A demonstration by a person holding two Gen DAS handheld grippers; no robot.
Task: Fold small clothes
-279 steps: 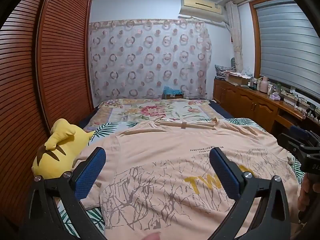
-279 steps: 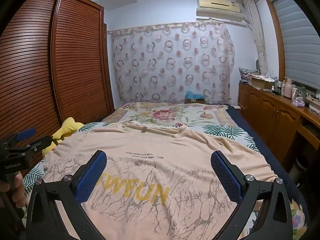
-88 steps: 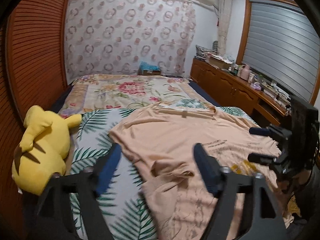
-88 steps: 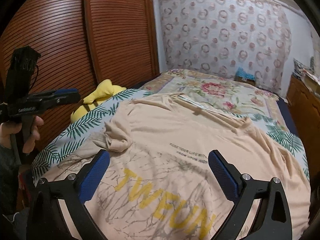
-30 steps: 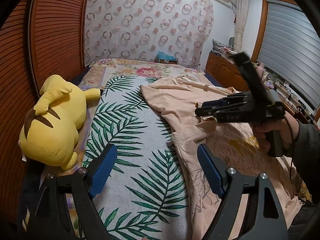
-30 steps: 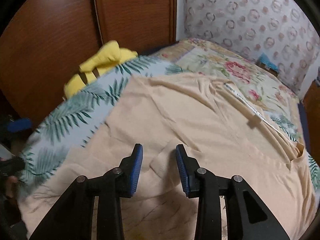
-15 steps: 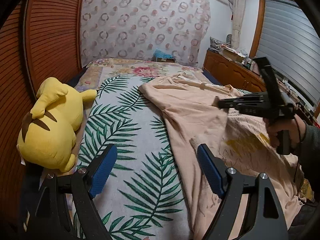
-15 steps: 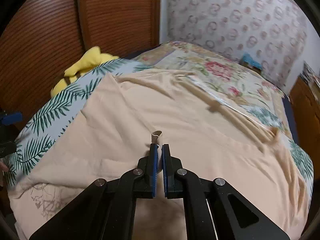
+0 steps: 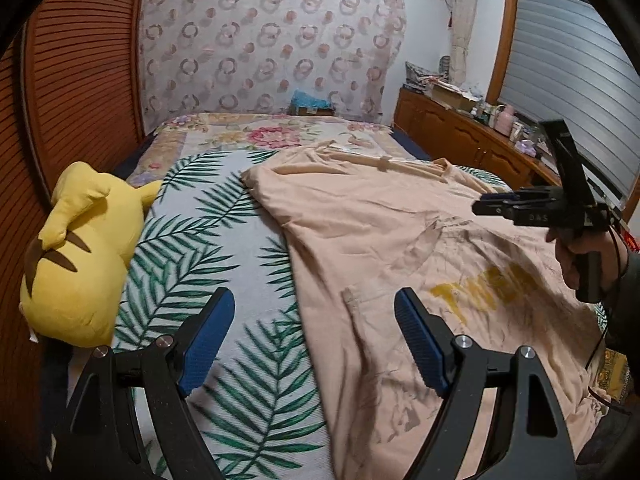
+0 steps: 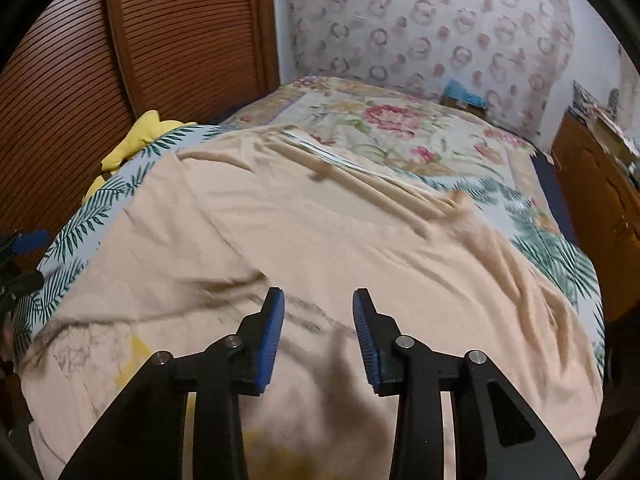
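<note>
Bedroom walls are closing in the scene, with slatted wooden wardrobe doors [image 9: 76, 80] on one side and a ring-patterned curtain [image 9: 272, 40] at the far end. Filling the middle is the bed [image 9: 224, 248], spread with a palm-leaf cover, and a yellow plush toy [image 9: 80, 256] is lying at its wardrobe edge. Across the bed's window side the peach T-shirt [image 9: 380, 232] is lying, its one side already folded inward so that a straight folded edge is running lengthwise from the collar end toward the near hem; this long axis is running away from both cameras. The left claw [image 9: 314, 336] is hovering open and empty, straddling that folded edge, with bare cover under its left pad and shirt under its right. The right claw [image 10: 318, 320] is sitting over the shirt's middle, its jaws having just been opening, partly parted with nothing between them. The unfolded sleeve side is lying toward the window, so the right hand is probably the nearer one for the next fold.
</note>
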